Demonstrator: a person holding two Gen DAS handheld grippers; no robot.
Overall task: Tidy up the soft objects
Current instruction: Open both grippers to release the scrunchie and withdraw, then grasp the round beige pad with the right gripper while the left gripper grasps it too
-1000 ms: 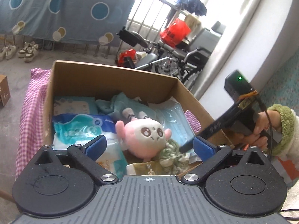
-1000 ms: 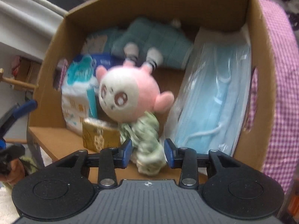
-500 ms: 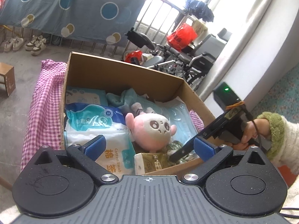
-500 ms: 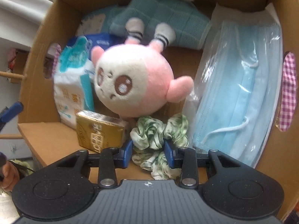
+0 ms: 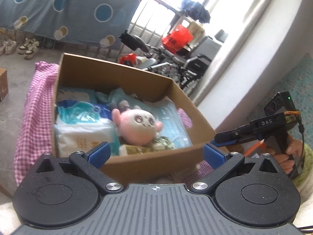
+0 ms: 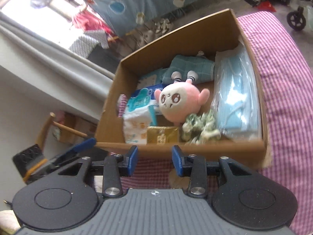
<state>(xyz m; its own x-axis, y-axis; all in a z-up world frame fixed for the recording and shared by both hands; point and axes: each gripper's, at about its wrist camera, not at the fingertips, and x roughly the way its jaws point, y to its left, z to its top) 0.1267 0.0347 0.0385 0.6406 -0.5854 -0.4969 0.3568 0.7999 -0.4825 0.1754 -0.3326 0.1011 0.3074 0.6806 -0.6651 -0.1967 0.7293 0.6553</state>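
Note:
An open cardboard box [image 6: 195, 150] stands on pink checked cloth [image 6: 283, 78]. Inside lie a pink and white plush [image 6: 178, 103], a green patterned scrunchie [image 6: 201, 127], a bag of blue face masks [image 6: 236, 98], a teal cloth [image 6: 187, 66], a white and blue cotton pack [image 6: 137, 117] and a gold packet [image 6: 162, 135]. My right gripper [image 6: 154, 157] hovers outside the box's near wall, jaws a little apart and empty. In the left wrist view the box [image 5: 152, 157] shows the plush [image 5: 139, 125] and scrunchie [image 5: 163, 144]. My left gripper [image 5: 156, 152] stands wide open and empty before it.
The right gripper [image 5: 221, 140], held by a hand in a green cuff [image 5: 305, 162], is at the box's right corner. A wheelchair [image 5: 176, 62] and shoes [image 5: 29, 46] stand on the floor beyond. A white wall [image 5: 244, 58] and a wooden stool [image 6: 58, 125] flank the box.
My right gripper let go of the scrunchie, which now lies in the box, and drew back up and out over the near wall. The left gripper drifted back slightly.

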